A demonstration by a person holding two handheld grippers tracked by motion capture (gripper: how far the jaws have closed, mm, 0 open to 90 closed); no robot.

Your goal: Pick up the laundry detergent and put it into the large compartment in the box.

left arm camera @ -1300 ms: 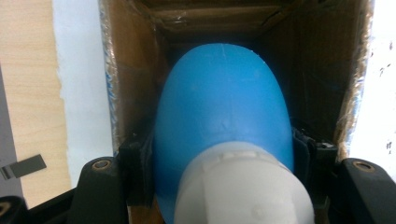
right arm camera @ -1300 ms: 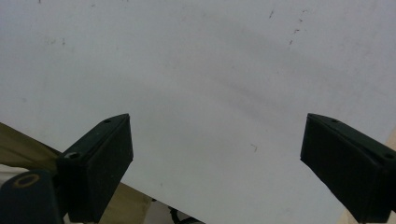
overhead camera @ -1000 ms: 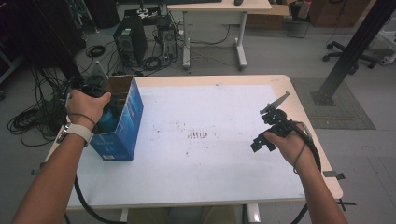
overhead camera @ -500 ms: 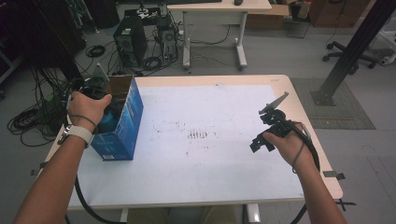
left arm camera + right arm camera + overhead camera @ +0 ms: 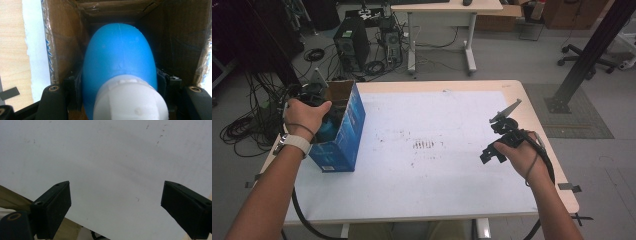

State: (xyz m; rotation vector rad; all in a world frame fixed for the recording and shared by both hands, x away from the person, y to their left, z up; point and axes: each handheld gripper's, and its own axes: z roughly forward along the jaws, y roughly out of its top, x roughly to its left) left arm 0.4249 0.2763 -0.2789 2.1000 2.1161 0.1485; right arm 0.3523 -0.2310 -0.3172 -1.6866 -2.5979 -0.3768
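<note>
At nine o'clock, inside the box [image 5: 343,131], the left gripper [image 5: 117,87] clamps the blue bottle [image 5: 119,57] below its white cap [image 5: 130,100]; smooth plastic, probably light and slippery. The right gripper [image 5: 115,205] gapes, idle, at three.

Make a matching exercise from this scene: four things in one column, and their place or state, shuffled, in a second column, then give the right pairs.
Things
1. blue bottle
2. cardboard box
3. left gripper
4. right gripper

Place or state
A. open, above the bare white table top
B. stands on the table's left side, top open
C. shut on something blue
D. inside the box, white cap toward the camera

Pairs: 1-D, 2-B, 3-C, 4-A
</note>
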